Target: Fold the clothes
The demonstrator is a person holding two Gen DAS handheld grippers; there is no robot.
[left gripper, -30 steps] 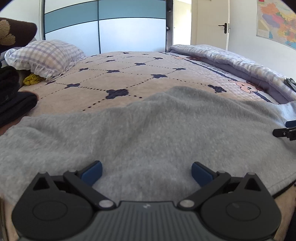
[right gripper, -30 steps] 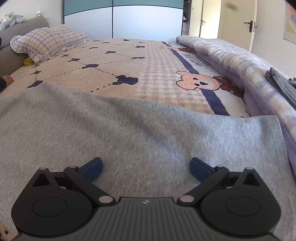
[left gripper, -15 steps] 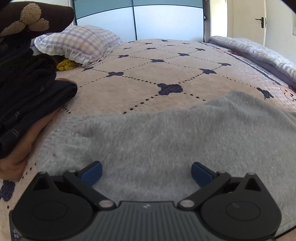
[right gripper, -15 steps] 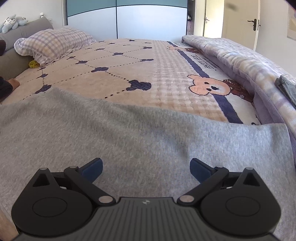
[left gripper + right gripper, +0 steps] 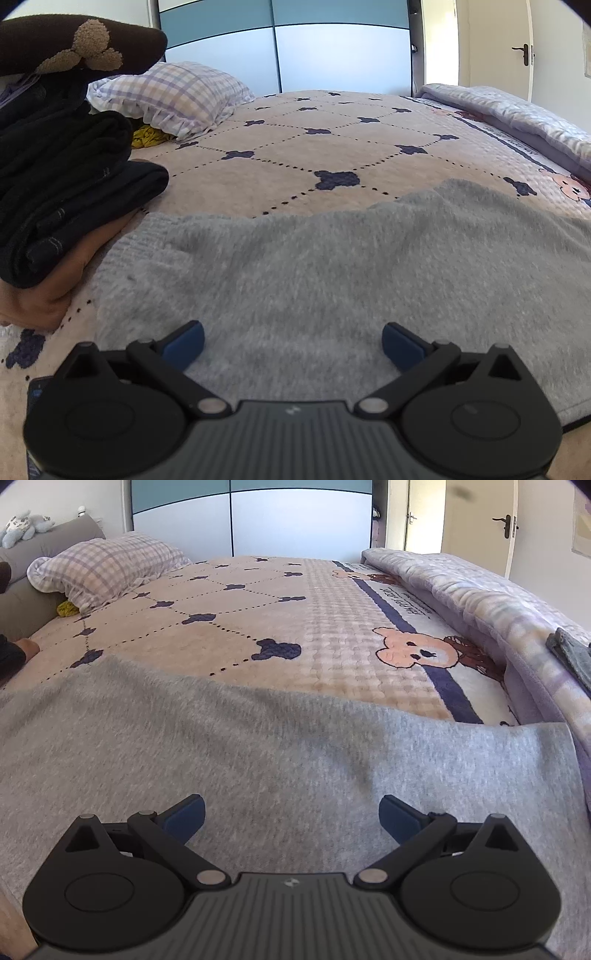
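A grey knitted garment [image 5: 332, 266] lies spread flat across the near part of the bed; its ribbed left edge shows in the left wrist view. My left gripper [image 5: 293, 345] hovers over the garment's left part, open, nothing between its blue pads. In the right wrist view the same grey garment [image 5: 258, 749] fills the foreground, its right edge near the rolled quilt. My right gripper [image 5: 291, 818] is open above it, holding nothing.
A stack of dark folded clothes [image 5: 62, 184] sits at the left on an orange piece. A checked pillow [image 5: 173, 98] and a yellow item [image 5: 149, 136] lie beyond. A rolled lilac quilt [image 5: 498, 602] runs along the right, with a grey folded item [image 5: 572, 653] on it. The bedspread [image 5: 258, 602] stretches ahead.
The left gripper has swung left along the garment; the dark clothes stack and the garment's left edge came into view. The right gripper has shifted slightly. Both stay open.
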